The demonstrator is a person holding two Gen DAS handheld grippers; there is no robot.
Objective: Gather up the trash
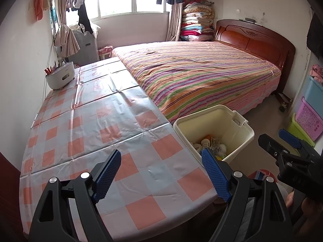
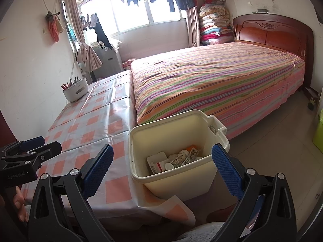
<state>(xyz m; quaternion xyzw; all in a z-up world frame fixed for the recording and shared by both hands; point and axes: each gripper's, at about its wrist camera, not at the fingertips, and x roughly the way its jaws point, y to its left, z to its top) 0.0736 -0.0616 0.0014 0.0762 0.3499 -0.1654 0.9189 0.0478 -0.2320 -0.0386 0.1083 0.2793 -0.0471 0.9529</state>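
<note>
A cream plastic bin [image 1: 240, 139] stands at the table's right edge, beside the bed; in the right wrist view the bin [image 2: 173, 185] is directly ahead. Trash [image 2: 175, 159] lies in its bottom: a white box, small bottles, crumpled wrappers; some of the trash shows in the left wrist view [image 1: 214, 143]. My left gripper [image 1: 161, 173] is open and empty above the checked tablecloth [image 1: 97, 125]. My right gripper [image 2: 163, 167] is open and empty, its jaws on either side of the bin's near rim. Each gripper shows in the other's view, the right gripper [image 1: 282, 147] and the left gripper [image 2: 32, 151].
A white round holder [image 1: 60, 75] with red sticks stands at the table's far left. A bed with a striped cover [image 1: 201, 72] borders the table's right side. Coloured plastic baskets [image 1: 306, 121] stand on the floor at the right.
</note>
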